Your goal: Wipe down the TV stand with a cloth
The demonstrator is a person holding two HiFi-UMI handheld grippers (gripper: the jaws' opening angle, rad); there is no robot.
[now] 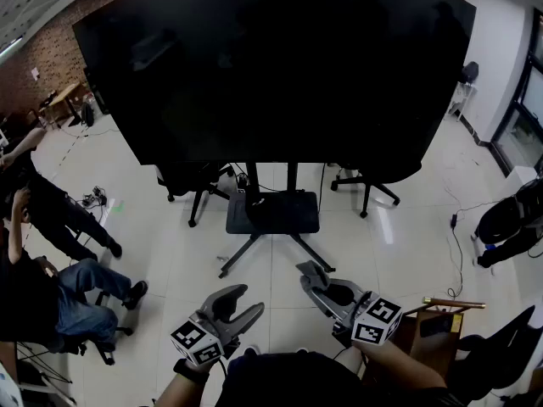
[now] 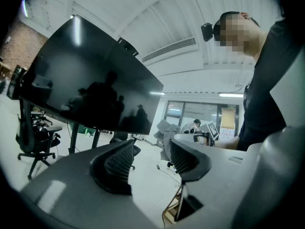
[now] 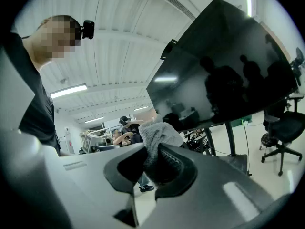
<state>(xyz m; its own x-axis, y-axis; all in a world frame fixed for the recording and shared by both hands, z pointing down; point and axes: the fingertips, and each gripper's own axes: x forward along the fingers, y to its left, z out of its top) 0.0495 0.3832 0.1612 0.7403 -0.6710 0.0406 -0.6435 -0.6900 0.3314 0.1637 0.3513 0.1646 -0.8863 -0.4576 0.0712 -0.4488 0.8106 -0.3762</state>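
The cloth [image 3: 161, 133] is a small grey wad, nubbly like terry towelling. My right gripper [image 3: 157, 152] is clamped on it. The ribbed black pads press on its lower part, and a rounded tuft bulges out above the jaws. In the head view, my right gripper [image 1: 307, 274] shows low and right of centre. Its body is smooth grey moulded plastic, and its white cube with black square markers [image 1: 376, 320] sits at the back.

The TV stand [image 1: 271, 213] is ahead of me on the floor, well apart from both grippers. It has two slim dark uprights, a flat black shelf with rounded corners, and thin legs splayed over the tiles. The uprights carry the screen [image 1: 271, 66], a broad glossy black slab. In both gripper views it reflects dim silhouettes.

My left gripper [image 2: 151, 152] has its jaws apart with nothing between them. The two curved grey fingers are faced with finely ribbed black pads [image 2: 119, 163], and only floor shows through the gap. In the head view, my left gripper [image 1: 244, 300] sits low and left of centre, beside its own marker cube [image 1: 197, 339].

The floor [image 1: 407, 244] is pale tile with a soft sheen. Black office chairs [image 1: 197, 189] on star-shaped castor bases stand behind the stand on either side. A red brick wall [image 1: 42, 58] runs along the upper left, and a person in blue jeans [image 1: 76, 291] sits at the left edge.
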